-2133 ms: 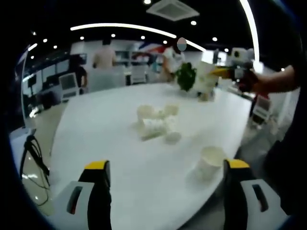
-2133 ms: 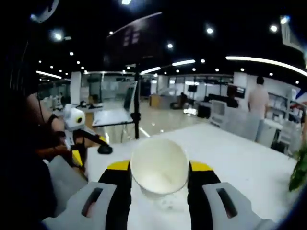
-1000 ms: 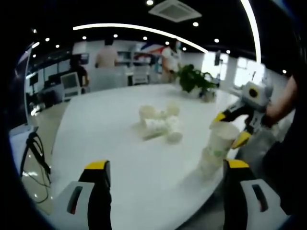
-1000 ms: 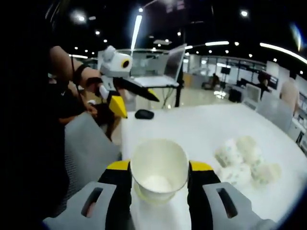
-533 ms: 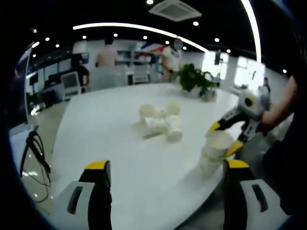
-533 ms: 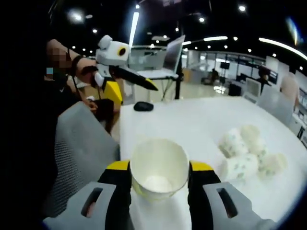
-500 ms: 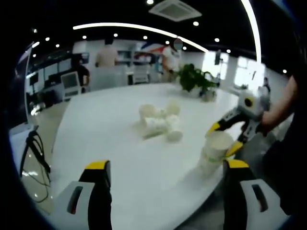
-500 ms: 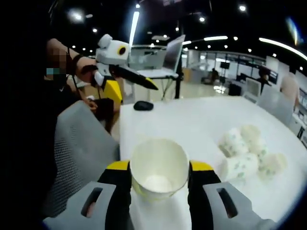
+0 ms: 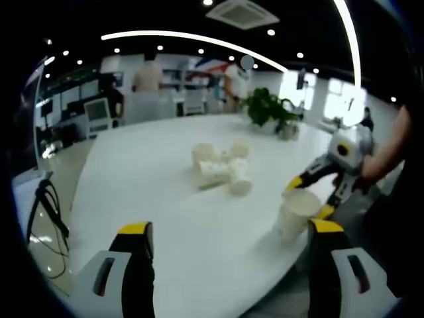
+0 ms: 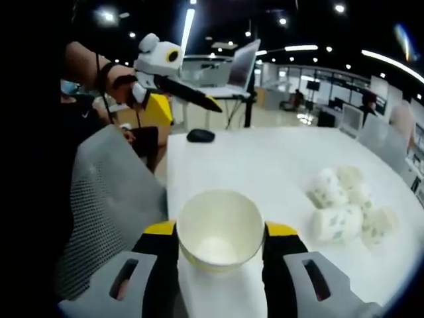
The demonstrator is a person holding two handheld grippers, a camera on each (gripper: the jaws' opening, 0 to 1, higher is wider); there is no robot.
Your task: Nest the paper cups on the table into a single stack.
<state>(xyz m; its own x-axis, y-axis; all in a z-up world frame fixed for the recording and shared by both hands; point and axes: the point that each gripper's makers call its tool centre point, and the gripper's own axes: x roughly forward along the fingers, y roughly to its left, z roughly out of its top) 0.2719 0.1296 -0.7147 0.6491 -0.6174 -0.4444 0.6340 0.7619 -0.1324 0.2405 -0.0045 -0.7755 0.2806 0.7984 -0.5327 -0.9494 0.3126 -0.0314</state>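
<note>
At the near edge of a white table, the right gripper stands clamped on a paper cup, mouth open to the camera, jaws pressed to its sides at 9 and 3 o'clock. In the left gripper view the same cup sits at 3 o'clock, seated low in the mouth of another cup beneath it, with the right gripper around its rim; whether it is pushed fully home cannot be told.

The loose cups lie in a jumble at 3 o'clock in the right gripper view, most on their sides, touching one another; in the left gripper view the pile sits at about 12 o'clock, well apart from the stack. The left gripper hangs over the table edge, jaws wide apart and holding nothing; from the right gripper view it shows at 11 o'clock, above a grey mesh chair.

The stack stands close to the table's rim, so a sideways tug on release could tip it off the edge. A tight squeeze may also oval the thin paper wall and jam the nest crooked. The pile's cups, lying touching, will likely roll apart when one is pulled free.
</note>
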